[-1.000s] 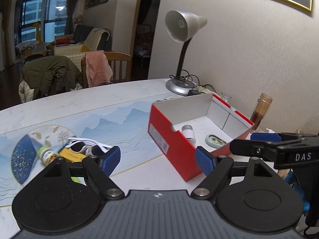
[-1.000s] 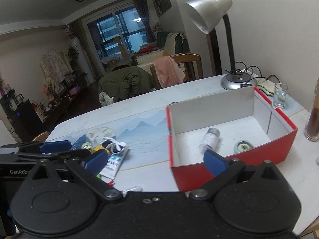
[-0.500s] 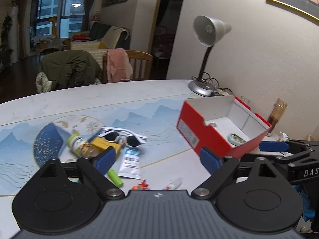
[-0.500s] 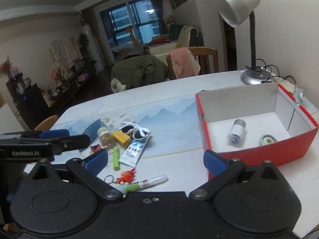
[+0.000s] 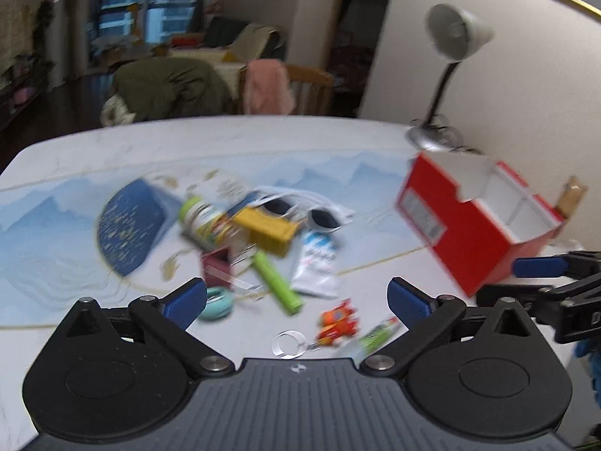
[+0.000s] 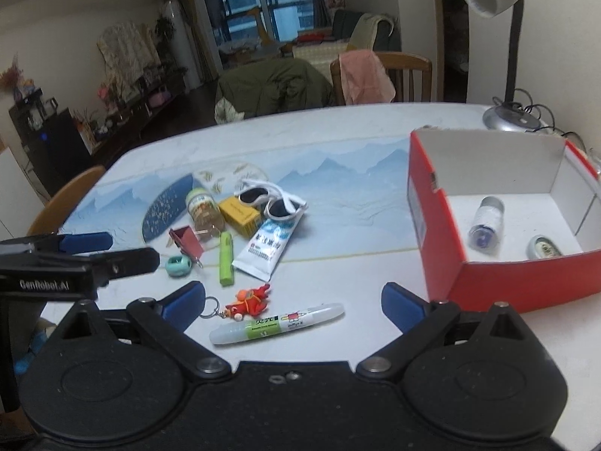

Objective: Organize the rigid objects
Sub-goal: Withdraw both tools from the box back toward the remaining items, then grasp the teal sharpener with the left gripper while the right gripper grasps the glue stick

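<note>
Just beyond right claw (image 6: 293,300): marker (image 6: 278,324).

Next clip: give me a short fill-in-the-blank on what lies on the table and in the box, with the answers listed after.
1. The red box holds ____ objects: a small bottle and a round tin.
2. The white sunglasses lie ____ the box, on the table.
3. The right gripper is open and holds ____.
4. The green tube lies directly beside the white ____.

Missing words: two; outside; nothing; toothpaste tube
</note>
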